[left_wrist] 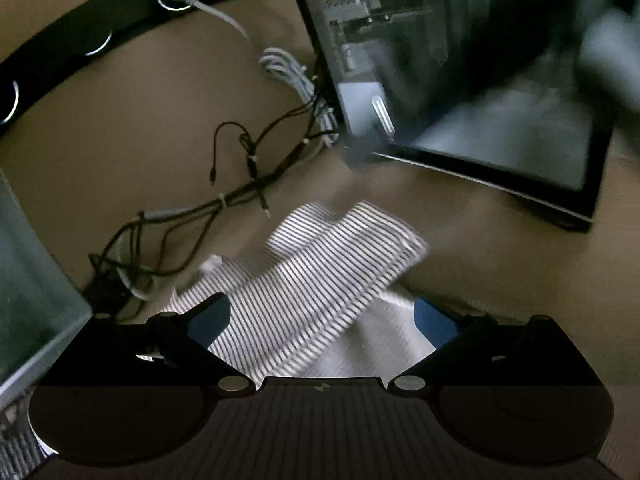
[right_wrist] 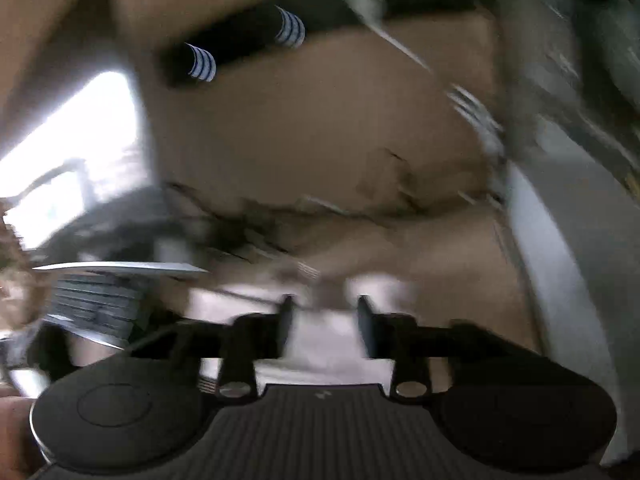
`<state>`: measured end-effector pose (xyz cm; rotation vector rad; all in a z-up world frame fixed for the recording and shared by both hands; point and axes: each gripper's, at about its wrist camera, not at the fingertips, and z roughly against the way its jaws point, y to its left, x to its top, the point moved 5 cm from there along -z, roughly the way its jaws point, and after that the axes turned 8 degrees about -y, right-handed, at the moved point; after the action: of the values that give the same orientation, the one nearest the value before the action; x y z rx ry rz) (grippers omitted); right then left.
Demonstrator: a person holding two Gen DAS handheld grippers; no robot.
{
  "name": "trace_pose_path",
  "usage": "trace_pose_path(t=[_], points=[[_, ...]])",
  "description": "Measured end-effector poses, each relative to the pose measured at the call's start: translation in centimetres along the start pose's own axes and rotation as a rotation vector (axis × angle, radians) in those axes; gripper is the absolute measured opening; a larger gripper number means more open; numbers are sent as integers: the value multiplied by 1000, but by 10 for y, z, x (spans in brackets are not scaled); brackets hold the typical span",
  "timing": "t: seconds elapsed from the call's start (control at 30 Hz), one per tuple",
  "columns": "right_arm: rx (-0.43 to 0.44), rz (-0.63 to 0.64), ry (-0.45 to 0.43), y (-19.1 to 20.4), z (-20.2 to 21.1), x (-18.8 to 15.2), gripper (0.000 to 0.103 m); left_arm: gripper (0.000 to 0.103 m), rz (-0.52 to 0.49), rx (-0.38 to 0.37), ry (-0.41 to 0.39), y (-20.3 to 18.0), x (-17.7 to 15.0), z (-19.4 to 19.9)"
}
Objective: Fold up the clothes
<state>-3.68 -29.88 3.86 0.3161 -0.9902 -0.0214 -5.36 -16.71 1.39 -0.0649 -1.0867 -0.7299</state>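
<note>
The left gripper (left_wrist: 320, 316) tilted downward, jaws spread wide over the striped garment (left_wrist: 320, 272) lying on the tan tabletop (left_wrist: 120, 140). The right gripper (right_wrist: 324, 320), badly blurred, angled downward, jaws parted over pale cloth.

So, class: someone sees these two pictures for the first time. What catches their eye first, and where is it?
Most likely the striped cloth, bunched on the brown table between the wide-open fingers of the left gripper. Next, the tangle of black cables just beyond it, running toward the dark-framed screen at upper right. The right wrist view is mostly blur, with the right gripper over something pale.
</note>
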Motion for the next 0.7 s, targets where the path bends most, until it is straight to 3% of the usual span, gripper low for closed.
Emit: trace_pose_path(t=[0.13,0.2,0.23,0.27,0.33,0.43,0.47,0.53,0.6,0.63,0.67,0.7], points=[[-81,-152,114,-38,-42,-41,39,101,38,-13,12,5,-5,13],[-51,-255,148,-46,-56,-54,38,101,23,-9,8,4,-6,17],[-28,-304,157,-49,-61,-57,29,101,9,-5,6,3,-6,19],[-13,-313,147,-47,-60,-55,21,101,-6,-1,4,2,-6,21],[21,-275,90,-35,-48,-43,18,101,-34,20,-10,2,-4,23],[157,-181,-24,-1,-11,-8,14,101,-55,71,-68,6,11,19],[196,-156,-49,9,1,0,7,101,-62,88,-93,7,16,18],[260,-116,-84,28,21,13,7,101,-80,115,-154,9,29,19],[302,-81,-102,40,36,17,7,86,-107,132,-209,9,38,22],[318,-62,-109,47,42,18,7,50,-115,140,-217,10,40,22],[330,-45,-114,52,46,18,7,30,-117,146,-222,11,42,23],[339,-31,-119,56,49,18,7,25,-102,149,-216,16,42,22]])
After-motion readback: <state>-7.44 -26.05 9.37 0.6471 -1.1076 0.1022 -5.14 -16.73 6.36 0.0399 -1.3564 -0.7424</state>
